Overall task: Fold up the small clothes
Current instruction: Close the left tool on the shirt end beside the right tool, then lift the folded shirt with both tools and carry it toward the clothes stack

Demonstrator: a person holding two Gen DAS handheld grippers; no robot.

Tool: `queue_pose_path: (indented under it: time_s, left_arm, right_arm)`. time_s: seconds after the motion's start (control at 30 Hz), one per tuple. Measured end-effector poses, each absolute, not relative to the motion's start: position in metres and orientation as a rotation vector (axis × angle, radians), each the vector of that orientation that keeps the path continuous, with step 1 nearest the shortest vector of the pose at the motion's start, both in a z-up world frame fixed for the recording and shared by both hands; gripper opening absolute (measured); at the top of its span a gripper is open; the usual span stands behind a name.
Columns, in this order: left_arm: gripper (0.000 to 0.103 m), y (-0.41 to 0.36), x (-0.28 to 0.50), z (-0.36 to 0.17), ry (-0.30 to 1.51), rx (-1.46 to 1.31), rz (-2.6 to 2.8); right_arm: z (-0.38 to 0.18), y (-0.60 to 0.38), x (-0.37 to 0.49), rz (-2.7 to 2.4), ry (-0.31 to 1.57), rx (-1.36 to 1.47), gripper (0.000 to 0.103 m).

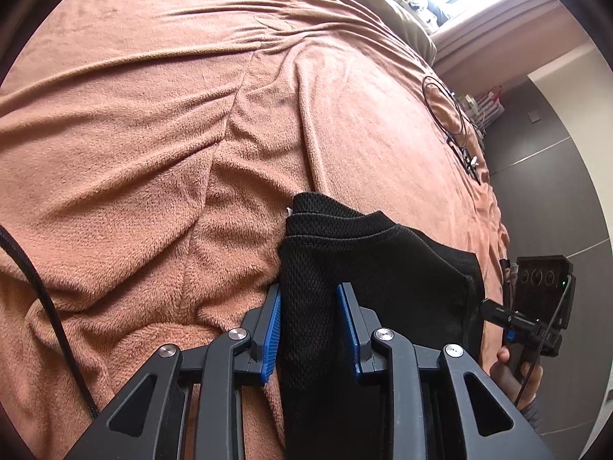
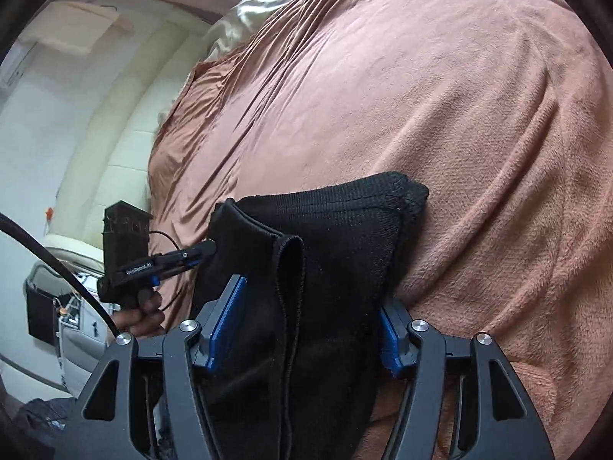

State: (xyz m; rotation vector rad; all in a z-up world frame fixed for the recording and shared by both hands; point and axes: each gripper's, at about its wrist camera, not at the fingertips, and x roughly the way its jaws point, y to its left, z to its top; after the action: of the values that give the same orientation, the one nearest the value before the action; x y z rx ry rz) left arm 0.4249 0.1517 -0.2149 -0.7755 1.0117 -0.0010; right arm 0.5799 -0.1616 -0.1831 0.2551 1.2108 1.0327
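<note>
A small black mesh garment [image 1: 367,264] lies folded on the pink-brown fleece blanket [image 1: 153,134]. My left gripper [image 1: 310,291] has its blue pads apart, with the garment's left edge between them. My right gripper [image 2: 310,295] has its blue pads wide apart around the garment [image 2: 329,230], whose hemmed edge stands up between them. Each view shows the other gripper at the garment's far side: the right one [image 1: 494,310] in the left wrist view, the left one [image 2: 199,253] in the right wrist view.
A black cable loop [image 1: 448,107] lies on the blanket near the bed's right edge. An olive duvet [image 1: 387,4] and heaped clothes lie at the head of the bed. A dark tiled floor [image 1: 548,176] is right of the bed. A white wall [image 2: 76,115] and furniture are left.
</note>
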Motion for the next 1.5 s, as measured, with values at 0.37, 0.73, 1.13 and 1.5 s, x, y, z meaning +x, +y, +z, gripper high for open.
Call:
queue_pose_path:
  time_s: [0.37, 0.73, 1.13, 1.5]
  left_arm:
    - [0.012, 0.154, 0.436, -0.215, 0.997, -0.762, 0.016]
    - [0.005, 0.144, 0.414, -0.171, 0.911, -0.73, -0.037]
    - [0.004, 0.117, 0.362, -0.09, 0.762, -0.686, -0.116]
    - [0.004, 0.072, 0.306, -0.014, 0.657, -0.603, -0.161]
  right_arm:
    - [-0.165, -0.133, 0.575, 0.918, 1.158, 0.071, 0.009]
    - [-0.124, -0.122, 0.526, 0.906, 1.039, -0.002, 0.007]
    - [-0.063, -0.159, 0.447, 0.902, 0.868, 0.004, 0.007]
    - [-0.014, -0.228, 0.356, 0.897, 0.728, 0.023, 0.007]
